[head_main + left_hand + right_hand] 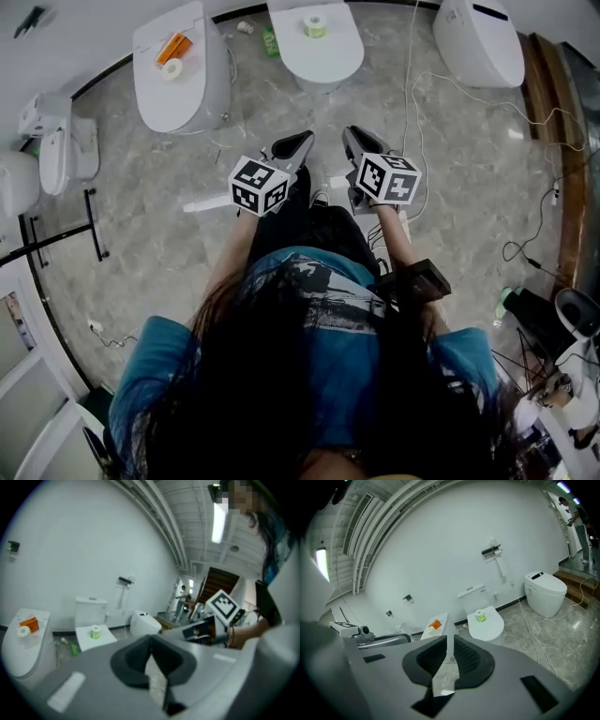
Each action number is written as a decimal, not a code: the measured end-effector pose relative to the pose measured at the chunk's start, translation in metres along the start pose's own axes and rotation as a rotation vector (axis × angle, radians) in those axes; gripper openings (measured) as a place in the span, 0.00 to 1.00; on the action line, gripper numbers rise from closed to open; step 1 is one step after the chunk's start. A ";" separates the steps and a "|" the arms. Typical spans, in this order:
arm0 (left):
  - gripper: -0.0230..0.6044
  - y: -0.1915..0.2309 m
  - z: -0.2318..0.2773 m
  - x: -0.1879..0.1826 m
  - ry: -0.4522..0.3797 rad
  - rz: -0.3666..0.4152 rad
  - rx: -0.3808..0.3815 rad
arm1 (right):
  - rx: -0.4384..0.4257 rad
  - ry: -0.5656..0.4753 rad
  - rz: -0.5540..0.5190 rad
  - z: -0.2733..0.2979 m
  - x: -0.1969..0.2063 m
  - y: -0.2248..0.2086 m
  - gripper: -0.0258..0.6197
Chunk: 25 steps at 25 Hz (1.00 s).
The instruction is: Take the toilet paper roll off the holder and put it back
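Ahead of the left gripper (302, 141) and off to its left, a closed left toilet (183, 103) is seen. An orange box (174, 46) is laid on its lid, with a small white roll (171, 68) just beside the box's near end. The left gripper is held out over the marbled floor (169, 234). In the left gripper view its jaws are seen brought together at the tips, with nothing caught between them. A green bottle (270, 40) is seen on the floor ahead of this gripper, between the left toilet and the middle toilet (328, 61).

The toilet paper roll (315, 26), wrapped in a green band, is stood on end on the closed lid of the middle toilet. It is placed straight ahead of both grippers, well apart from them, and is touched by neither. On the wall beyond it a dark bracket (491, 551) is mounted; whether this is the holder cannot be told.

The right gripper (353, 139) is held just beside the left one. Its jaws are drawn almost together, only a thin slit is left between the pads, and nothing is held in it. Ahead and to its right a third toilet (480, 42) is set, and a white cable (410, 84) is trailed over the floor between that toilet and the middle one.
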<state>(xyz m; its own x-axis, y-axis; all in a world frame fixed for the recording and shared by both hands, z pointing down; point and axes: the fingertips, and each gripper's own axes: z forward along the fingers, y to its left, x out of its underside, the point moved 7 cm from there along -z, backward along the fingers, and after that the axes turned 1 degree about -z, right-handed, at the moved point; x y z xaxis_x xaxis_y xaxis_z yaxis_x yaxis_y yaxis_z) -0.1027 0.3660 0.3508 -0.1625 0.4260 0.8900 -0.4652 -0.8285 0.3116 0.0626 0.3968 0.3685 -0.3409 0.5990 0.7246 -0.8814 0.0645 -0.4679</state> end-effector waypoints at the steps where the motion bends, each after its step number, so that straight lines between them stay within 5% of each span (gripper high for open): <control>1: 0.04 -0.005 -0.004 0.002 -0.001 0.001 -0.005 | -0.007 0.001 -0.001 -0.004 0.004 0.002 0.13; 25: 0.04 -0.008 -0.060 -0.005 -0.045 0.039 -0.011 | -0.029 0.021 -0.093 -0.014 0.025 0.065 0.12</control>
<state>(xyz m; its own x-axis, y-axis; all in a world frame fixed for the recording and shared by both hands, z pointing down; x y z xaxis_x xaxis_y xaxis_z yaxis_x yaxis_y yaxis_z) -0.1505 0.3925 0.3235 -0.1415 0.3760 0.9158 -0.4688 -0.8402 0.2725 0.0013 0.4276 0.3493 -0.2507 0.6059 0.7550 -0.8989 0.1438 -0.4139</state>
